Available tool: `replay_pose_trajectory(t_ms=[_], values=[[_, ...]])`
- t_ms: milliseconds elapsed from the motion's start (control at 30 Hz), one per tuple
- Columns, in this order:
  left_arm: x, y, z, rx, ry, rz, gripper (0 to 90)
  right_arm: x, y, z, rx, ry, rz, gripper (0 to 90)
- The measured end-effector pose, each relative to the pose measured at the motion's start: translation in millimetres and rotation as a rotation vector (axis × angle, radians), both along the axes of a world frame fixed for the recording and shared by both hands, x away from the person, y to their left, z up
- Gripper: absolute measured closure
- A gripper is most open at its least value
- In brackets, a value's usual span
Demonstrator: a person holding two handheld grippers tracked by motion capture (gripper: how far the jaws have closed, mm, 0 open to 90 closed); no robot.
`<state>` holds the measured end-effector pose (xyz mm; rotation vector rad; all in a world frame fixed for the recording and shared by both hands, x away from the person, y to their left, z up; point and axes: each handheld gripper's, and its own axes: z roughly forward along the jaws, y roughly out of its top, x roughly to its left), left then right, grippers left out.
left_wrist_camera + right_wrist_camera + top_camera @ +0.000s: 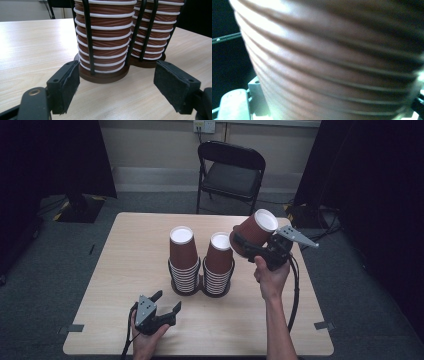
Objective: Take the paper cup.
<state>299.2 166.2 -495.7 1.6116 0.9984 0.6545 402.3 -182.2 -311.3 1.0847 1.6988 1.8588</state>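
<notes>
Ribbed brown paper cup (256, 229): white rim and white interior, tilted, mouth turned up and toward the far right corner of the worktop (125, 265); held off the surface above the right half, just right of the stacks. In the right gripper view (332, 62), blurred ridged brown wall at close range.

Right tongs (245, 247): pinching the cup about its lower wall.

Black wire cup holder (201, 282): two round compartments side by side, dark brown base, near mid-worktop.
- Left compartment: stack of nested brown cups (183, 255), white rims banded one over another.
- Right compartment: like stack (219, 262), somewhat lower.

Left tongs (167, 302): spread wide, holding nothing, near the front edge, aimed at the holder's base (103, 76).

Black folding chair (231, 170): beyond the far edge.
</notes>
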Motion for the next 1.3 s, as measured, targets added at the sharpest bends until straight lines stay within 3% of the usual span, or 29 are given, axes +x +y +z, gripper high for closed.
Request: replay_pose_trajectory(t_ms=[233, 467, 733, 967, 1000, 1300], values=[[3.4, -1.8, 0.4, 0.016, 0.037, 0.016, 22.8, -7.6, -17.7, -8.2, 0.006, 0.032, -0.052, 13.0], [7.8, -0.7, 0.4, -0.007, 0.073, -0.029, 26.1, -18.0, -26.2, -21.9, 0.025, 0.066, -0.066, 13.0], [6.5, 2.5, -0.1, -0.039, 0.042, -0.051, 26.2, -23.6, -29.4, -38.3, 0.044, 0.123, -0.065, 13.2], [7.1, 2.4, 1.2, -0.044, 0.042, -0.068, 24.7, -30.6, -28.1, -52.7, 0.066, 0.161, -0.057, 13.3], [9.1, 1.0, 2.0, -0.061, 0.043, -0.079, 24.7, -32.3, -28.2, -58.6, 0.091, 0.177, -0.047, 13.3], [8.2, -8.7, 7.5, -0.071, 0.013, -0.089, 28.5, -44.0, -23.7, -75.6, 0.110, 0.230, -0.019, 13.7]])
